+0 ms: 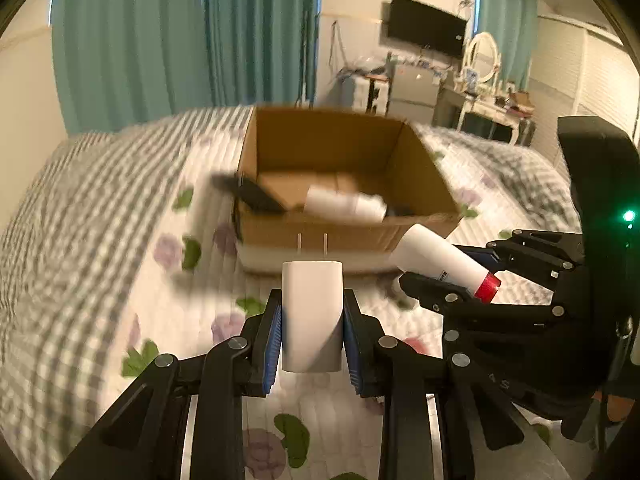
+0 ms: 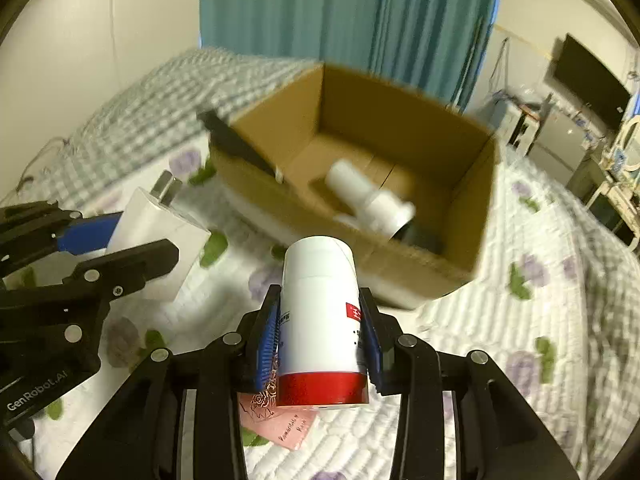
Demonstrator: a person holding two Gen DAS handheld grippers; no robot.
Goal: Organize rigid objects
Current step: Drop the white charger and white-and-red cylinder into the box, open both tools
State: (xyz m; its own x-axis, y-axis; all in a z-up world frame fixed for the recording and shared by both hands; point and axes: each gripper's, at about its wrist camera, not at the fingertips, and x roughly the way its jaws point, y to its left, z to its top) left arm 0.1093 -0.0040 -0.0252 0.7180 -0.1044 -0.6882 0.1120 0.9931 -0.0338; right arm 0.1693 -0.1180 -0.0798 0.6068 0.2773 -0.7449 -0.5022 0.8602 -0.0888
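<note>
My left gripper (image 1: 312, 334) is shut on a white plug charger (image 1: 312, 312), prongs pointing ahead, above the bed just short of an open cardboard box (image 1: 344, 236). My right gripper (image 2: 322, 340) is shut on a white bottle with a red cap (image 2: 322, 320), cap toward the camera, also short of the box (image 2: 400, 264). The box holds a white bottle (image 2: 368, 196) and a dark object (image 1: 256, 196) leaning over its left wall. The charger (image 2: 156, 236) and left gripper (image 2: 120, 236) show at left in the right wrist view. The held bottle (image 1: 444, 260) shows at right in the left wrist view.
The box sits on a bed with a floral and checked quilt (image 1: 120, 200). A pink card (image 2: 280, 420) lies on the quilt under my right gripper. Teal curtains (image 1: 180, 40), a TV (image 1: 424, 28) and a dressing table (image 1: 488, 108) stand beyond the bed.
</note>
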